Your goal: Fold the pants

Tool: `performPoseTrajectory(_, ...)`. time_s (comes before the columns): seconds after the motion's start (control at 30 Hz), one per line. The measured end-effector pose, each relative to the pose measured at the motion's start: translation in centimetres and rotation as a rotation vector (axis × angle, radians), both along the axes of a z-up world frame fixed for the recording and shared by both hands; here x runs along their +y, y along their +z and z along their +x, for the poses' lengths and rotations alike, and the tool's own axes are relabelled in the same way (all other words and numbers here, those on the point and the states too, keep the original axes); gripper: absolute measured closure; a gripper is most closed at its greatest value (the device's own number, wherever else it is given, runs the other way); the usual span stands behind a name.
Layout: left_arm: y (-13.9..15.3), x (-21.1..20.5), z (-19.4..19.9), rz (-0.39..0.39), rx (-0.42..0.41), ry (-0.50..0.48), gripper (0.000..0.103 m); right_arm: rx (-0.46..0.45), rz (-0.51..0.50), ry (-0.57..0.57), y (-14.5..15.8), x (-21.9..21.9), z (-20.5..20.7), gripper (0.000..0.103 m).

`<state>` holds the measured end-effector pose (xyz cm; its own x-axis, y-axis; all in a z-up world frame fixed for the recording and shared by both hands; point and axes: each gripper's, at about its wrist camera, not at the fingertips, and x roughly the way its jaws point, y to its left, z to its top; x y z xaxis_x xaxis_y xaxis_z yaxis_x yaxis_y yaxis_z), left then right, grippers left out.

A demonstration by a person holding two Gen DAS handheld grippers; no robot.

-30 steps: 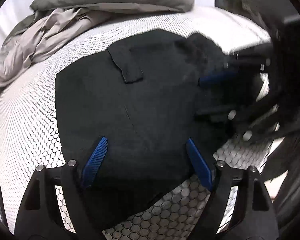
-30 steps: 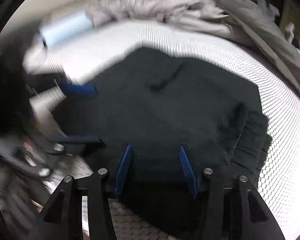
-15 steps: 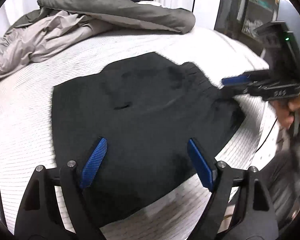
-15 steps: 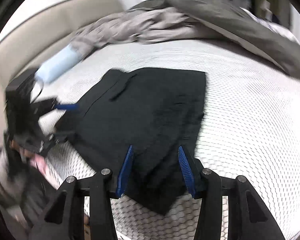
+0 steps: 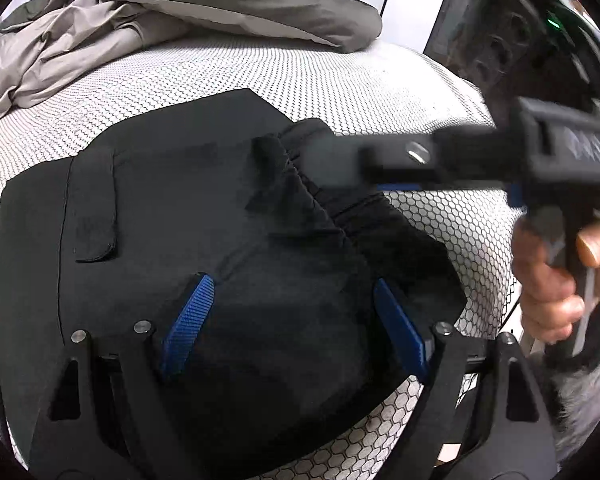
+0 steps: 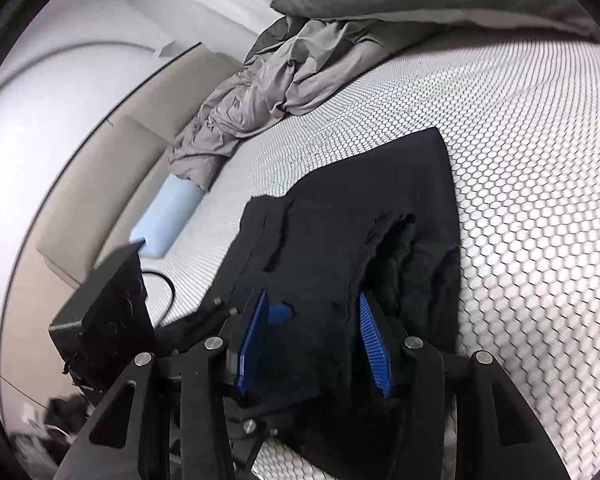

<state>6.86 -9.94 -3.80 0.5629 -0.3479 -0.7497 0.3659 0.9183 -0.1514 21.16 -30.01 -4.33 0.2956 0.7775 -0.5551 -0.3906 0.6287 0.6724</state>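
A bed covered with a white sheet printed in a black honeycomb pattern fills both views, with a beige padded headboard and a white wall seen beyond it from the right wrist. One pair of black pants is laid on the sheet in a folded bundle, its gathered elastic waistband turned up toward the right side of the left wrist view and one pocket flap showing on its left part. One heap of grey bedding is piled at the far side of the bed, well apart from the pants. One pale blue pillow is seen near the headboard.

Two grippers are in view. The left gripper is held over the near part of the pants with its blue fingers spread wide apart; nothing is seen clamped between them. The right gripper is held over the near edge of the bundle, its fingers likewise apart with black cloth visible in the gap; whether cloth is touched cannot be told. In the left wrist view the right gripper is seen blurred at the waistband, held by one bare hand.

Bare sheet is left open on the far and right sides of the pants in the right wrist view. The near edge of the bundle lies close to the edge of the bed.
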Motion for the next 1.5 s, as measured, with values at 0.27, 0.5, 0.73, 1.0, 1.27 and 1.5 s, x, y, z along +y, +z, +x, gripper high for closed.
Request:
performPoseTrajectory(0.27, -0.6, 0.2, -0.6, 0.046, -0.019, -0.034, 0.022, 0.011, -0.129, -0.050, -2.4, 0.7, 1.0, 0.096)
performPoseTrajectory(0.5, 0.9, 0.8, -1.9, 0.029, -0.035, -0.063, 0.022, -0.096, -0.038, -0.008, 1.1, -0.9, -3.0, 0.098)
performPoseTrajectory(0.73, 1.4, 2.3, -2.2, -0.010, -0.020, -0.072, 0.022, 0.054, 0.063, 0.006, -1.4, -2.9, -2.4, 0.091)
performPoseTrajectory(1.0, 0.9, 3.3, -1.7, 0.039, -0.010, -0.030, 0.022, 0.008, -0.033, 0.144, -0.8, 0.7, -4.4, 0.060)
performPoseTrajectory(1.27, 1.1, 3.5, -1.9, 0.051, -0.039, -0.051, 0.022, 0.003, -0.007, 0.128, -0.8, -0.5, -5.1, 0.097)
performPoseTrajectory(1.5, 1.3, 4.3, -1.5, 0.057, -0.038, 0.010, 0.022, -0.013, -0.106, 0.158, -1.0, -1.6, -6.5, 0.089)
